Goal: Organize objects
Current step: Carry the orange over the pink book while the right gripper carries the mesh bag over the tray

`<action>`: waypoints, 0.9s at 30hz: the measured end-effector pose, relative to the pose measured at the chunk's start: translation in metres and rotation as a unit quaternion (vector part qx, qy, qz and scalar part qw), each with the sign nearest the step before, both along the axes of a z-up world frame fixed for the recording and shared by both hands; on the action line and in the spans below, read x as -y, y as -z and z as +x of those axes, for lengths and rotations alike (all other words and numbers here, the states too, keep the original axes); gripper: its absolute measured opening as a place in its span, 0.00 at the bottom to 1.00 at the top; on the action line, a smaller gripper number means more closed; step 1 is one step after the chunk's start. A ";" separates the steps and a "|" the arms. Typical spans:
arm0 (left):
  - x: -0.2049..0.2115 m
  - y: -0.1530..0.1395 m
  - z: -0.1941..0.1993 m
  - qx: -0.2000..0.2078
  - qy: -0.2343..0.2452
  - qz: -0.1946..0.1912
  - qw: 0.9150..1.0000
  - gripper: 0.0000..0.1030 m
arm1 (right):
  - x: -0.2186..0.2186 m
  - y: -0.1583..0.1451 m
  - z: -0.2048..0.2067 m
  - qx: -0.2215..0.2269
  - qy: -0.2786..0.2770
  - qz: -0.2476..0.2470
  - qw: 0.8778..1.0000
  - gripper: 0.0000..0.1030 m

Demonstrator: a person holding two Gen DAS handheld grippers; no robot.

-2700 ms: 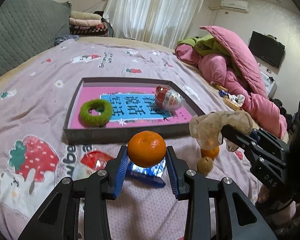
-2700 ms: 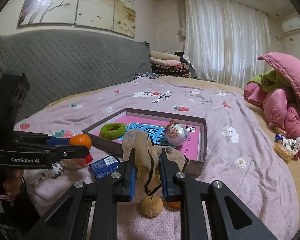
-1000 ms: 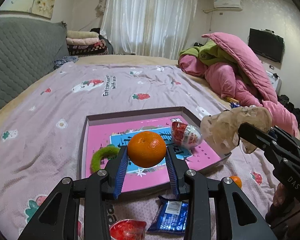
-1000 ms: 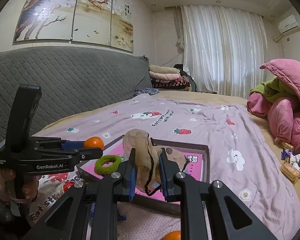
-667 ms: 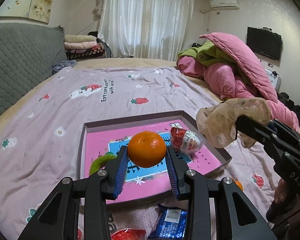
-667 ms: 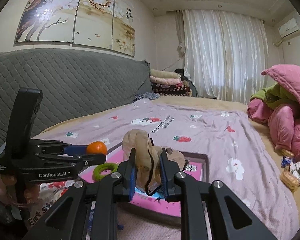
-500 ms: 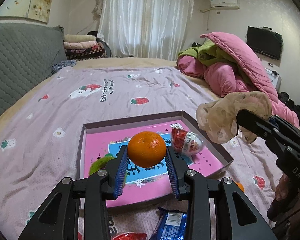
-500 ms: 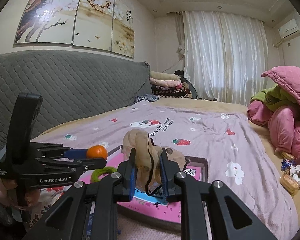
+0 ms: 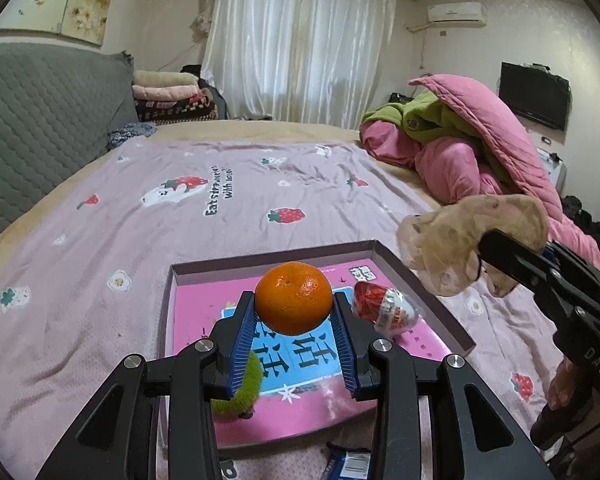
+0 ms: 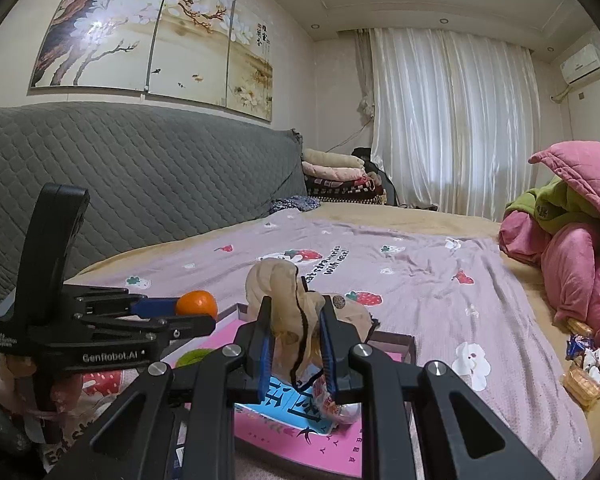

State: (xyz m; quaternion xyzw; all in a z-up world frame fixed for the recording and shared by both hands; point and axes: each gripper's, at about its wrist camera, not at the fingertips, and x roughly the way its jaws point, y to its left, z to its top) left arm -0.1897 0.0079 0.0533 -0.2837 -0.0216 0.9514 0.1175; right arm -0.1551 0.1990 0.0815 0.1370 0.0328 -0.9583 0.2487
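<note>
Both loads now carried over the tray [image 9: 440, 304]: left tool [image 9: 294, 334] clamps orange [image 9: 293, 298], right tool [image 10: 296, 346] pinches plush [image 10: 288, 304]. Earlier beside tray; release comes next.

**One tray, two grippers, a handful of items**

On the bed: one shallow tray [image 9: 428, 304], one orange [image 9: 293, 298], one beige plush toy [image 9: 460, 236], one foil-wrapped egg [image 9: 384, 312], one green fuzzy ring [image 9: 246, 392] and one blue snack packet [image 9: 350, 465]. Two grippers, left [image 9: 293, 344] and right [image 10: 294, 344], each carry one item.
</note>
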 end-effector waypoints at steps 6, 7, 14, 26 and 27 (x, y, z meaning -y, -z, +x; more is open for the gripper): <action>0.008 -0.005 -0.010 -0.006 -0.011 0.003 1.000 0.37 | 0.001 -0.004 -0.001 -0.005 -0.003 -0.002 1.000 0.21; 0.010 -0.006 -0.012 -0.007 -0.015 0.004 1.000 0.37 | 0.001 -0.004 -0.002 -0.006 -0.004 -0.002 1.000 0.21; 0.024 -0.006 -0.023 -0.008 -0.045 0.004 0.999 0.37 | -0.001 -0.004 -0.010 -0.001 -0.001 -0.007 1.000 0.21; 0.018 0.006 -0.027 0.007 -0.039 -0.001 0.999 0.37 | -0.001 0.003 -0.013 0.012 -0.001 -0.003 1.000 0.21; 0.016 0.008 -0.027 0.010 -0.036 0.000 0.999 0.37 | -0.001 0.004 -0.013 0.014 -0.001 -0.001 1.000 0.21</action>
